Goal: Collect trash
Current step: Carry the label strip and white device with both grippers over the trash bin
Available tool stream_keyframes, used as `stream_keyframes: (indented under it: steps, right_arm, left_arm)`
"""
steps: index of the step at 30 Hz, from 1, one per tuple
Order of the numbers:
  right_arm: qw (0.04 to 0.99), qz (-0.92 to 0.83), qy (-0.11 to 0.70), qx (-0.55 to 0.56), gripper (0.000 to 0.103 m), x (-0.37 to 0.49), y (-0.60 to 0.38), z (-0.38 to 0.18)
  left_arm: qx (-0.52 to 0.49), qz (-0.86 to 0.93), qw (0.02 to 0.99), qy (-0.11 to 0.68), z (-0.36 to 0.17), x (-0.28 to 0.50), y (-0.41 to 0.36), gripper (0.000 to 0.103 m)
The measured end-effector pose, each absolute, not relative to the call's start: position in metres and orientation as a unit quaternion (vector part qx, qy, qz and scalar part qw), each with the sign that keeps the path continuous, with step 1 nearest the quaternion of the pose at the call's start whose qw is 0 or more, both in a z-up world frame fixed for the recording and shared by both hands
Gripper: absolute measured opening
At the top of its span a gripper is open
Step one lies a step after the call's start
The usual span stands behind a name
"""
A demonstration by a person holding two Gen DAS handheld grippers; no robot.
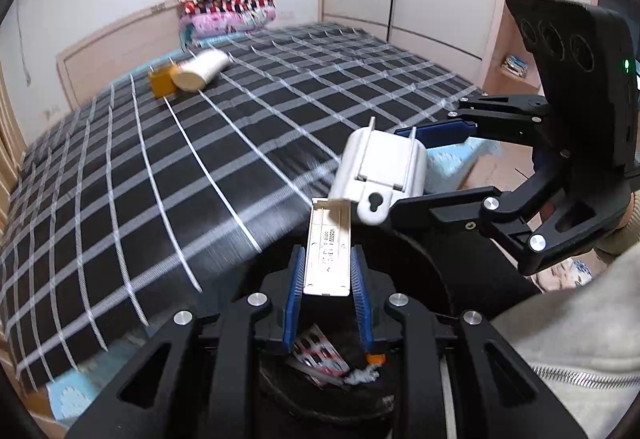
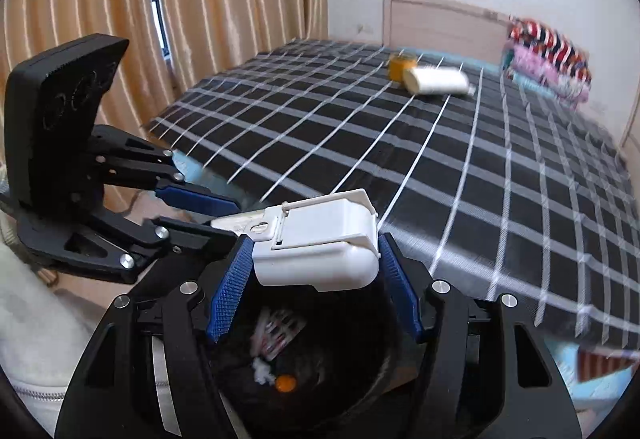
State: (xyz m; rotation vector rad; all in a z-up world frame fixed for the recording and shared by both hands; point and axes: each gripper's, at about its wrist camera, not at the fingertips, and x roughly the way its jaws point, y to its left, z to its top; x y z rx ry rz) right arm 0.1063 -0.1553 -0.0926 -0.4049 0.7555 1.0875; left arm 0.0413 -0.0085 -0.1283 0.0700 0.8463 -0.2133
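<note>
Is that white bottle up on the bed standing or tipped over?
Tipped over. The white bottle lies on its side on the checked bedspread, flat base facing the camera, beside an orange jar.

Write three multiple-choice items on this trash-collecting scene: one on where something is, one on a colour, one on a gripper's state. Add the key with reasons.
1. Where does the white bottle lie?
A. on the checked bed cover, beside the orange jar
B. inside the bin
C. on the folded blankets

2. What colour are the gripper pads?
A. red
B. blue
C. green

3. What is the right gripper doing?
A. hanging empty and open
B. shut on the orange jar
C. shut on the white plastic case, above the black bin

Key:
1 A: bottle and jar lie together far up the cover.
2 B: the ribbed pads on both grippers are blue.
3 C: the pads press the case's two ends, with the bin's trash visible below; the left gripper pinches the flat white strip.
</note>
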Motion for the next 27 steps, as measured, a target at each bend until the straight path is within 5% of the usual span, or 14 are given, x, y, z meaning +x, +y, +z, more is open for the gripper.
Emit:
stream_keyframes:
  steps: [27]
  right_arm:
    - [0.704,0.417,0.523,-0.24,0.064,0.1,-0.15,-0.235]
  left_arm:
    - [0.018,-0.103,0.821,0.561,-0.271,0.049,-0.017,0.023]
